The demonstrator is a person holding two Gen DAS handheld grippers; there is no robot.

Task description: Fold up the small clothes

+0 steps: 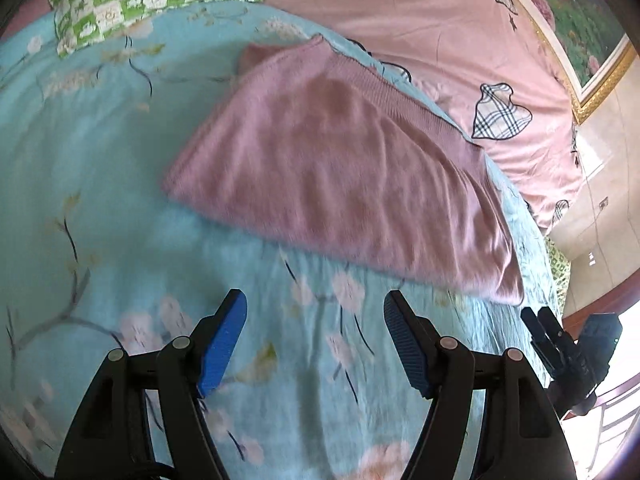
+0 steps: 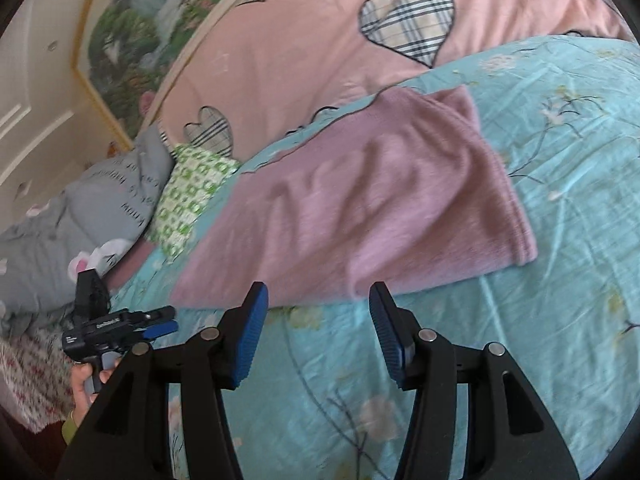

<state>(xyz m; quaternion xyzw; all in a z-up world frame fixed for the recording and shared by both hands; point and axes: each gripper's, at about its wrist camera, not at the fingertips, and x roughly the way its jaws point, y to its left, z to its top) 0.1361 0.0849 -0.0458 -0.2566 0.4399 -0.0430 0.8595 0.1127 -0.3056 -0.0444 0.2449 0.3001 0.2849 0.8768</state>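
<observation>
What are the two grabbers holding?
Nothing. The left gripper and right gripper are both open, short of the folded pink knitted garment.

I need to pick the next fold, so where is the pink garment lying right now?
In both wrist views the pink garment lies flat on the blue floral bedspread, just ahead of both open tools, with the pink heart-print quilt behind it.

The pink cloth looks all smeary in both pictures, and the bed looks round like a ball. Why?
Left wrist view: the pink cloth is streaked with motion blur, while the left gripper stays sharp; bright glare washes out the lower right corner. Right wrist view: the cloth is soft too, and the fisheye lens bends the blue bedspread into a dome.
</observation>
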